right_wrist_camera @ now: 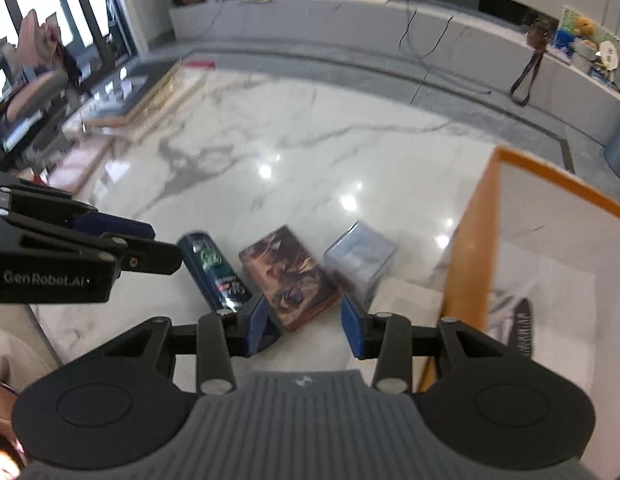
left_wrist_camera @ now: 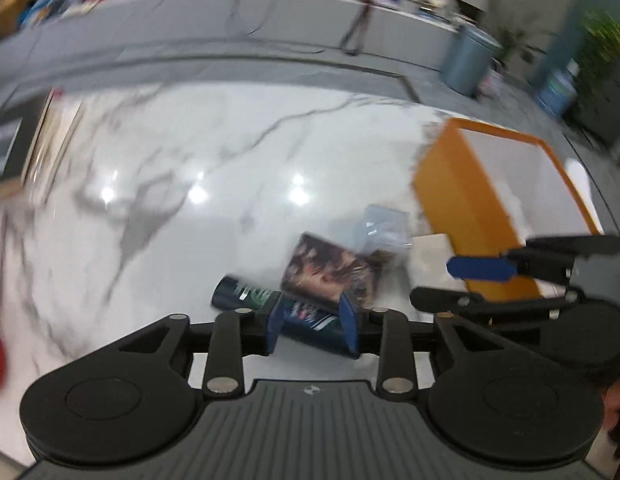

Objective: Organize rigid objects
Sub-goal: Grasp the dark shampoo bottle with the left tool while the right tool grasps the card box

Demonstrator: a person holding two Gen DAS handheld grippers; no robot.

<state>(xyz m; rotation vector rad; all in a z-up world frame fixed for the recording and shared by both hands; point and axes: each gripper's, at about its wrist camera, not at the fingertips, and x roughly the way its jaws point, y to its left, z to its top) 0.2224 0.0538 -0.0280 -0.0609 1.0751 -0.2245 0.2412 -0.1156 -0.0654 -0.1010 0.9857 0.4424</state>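
Note:
Three things lie in a row on the white marble surface [right_wrist_camera: 270, 152]: a dark blue-green can [right_wrist_camera: 214, 276] on its side, a brown printed box [right_wrist_camera: 288, 276] and a clear plastic box [right_wrist_camera: 359, 260]. An orange-walled bin [right_wrist_camera: 465, 240] stands to their right. My right gripper [right_wrist_camera: 306, 328] is open above the brown box's near end, its pads not touching it. My left gripper [left_wrist_camera: 310, 326] is open over the can [left_wrist_camera: 246, 296], beside the brown box [left_wrist_camera: 333, 272]; nothing is gripped. Each gripper shows in the other's view: the left gripper [right_wrist_camera: 150, 240], the right gripper [left_wrist_camera: 469, 284].
A flat white slab [right_wrist_camera: 405, 300] lies against the bin's wall, and a dark striped item [right_wrist_camera: 523, 332] rests inside the bin. Framed pictures [right_wrist_camera: 150, 104] lie at the far left. A grey counter [right_wrist_camera: 349, 36] runs along the back, with a grey-blue waste bin [right_wrist_camera: 619, 148] at the right.

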